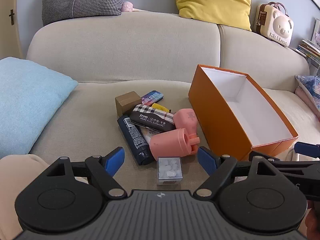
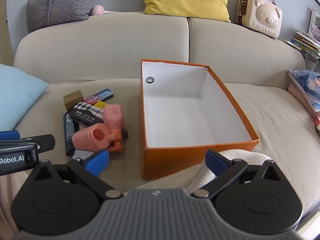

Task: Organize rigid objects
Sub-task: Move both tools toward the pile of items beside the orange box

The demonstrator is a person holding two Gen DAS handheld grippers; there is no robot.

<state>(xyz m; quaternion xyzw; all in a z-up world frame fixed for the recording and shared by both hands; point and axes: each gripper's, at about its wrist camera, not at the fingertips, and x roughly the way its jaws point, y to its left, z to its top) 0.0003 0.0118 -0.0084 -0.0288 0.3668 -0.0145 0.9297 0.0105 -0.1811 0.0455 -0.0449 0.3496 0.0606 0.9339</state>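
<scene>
Far left on the sofa seat (image 1: 84, 120) I see a light blue cushion (image 1: 26, 102). My left gripper (image 1: 161, 160) hangs over the seat, jaws spread wide, nothing between the blue pads except a small clear box of white bits (image 1: 169, 170) lying on the fabric below, untouched.

Beyond it, the pile: dark blue bottle (image 1: 135, 140) on its side, brown cardboard cube (image 1: 128, 102) behind, plaid-topped black case (image 1: 153, 118) lying across the heap, a colourful flat tin (image 1: 153, 97) at the back, a yellow item (image 1: 160, 107) partly hidden under the case, two pink bottles (image 1: 172, 142) touching at the right edge of the pile.

Just right of the pile stands the orange box (image 2: 180, 158), open, white inside, nothing in it. My right gripper (image 2: 157, 163) hovers at its near wall, jaws fully apart, holding nothing.
</scene>
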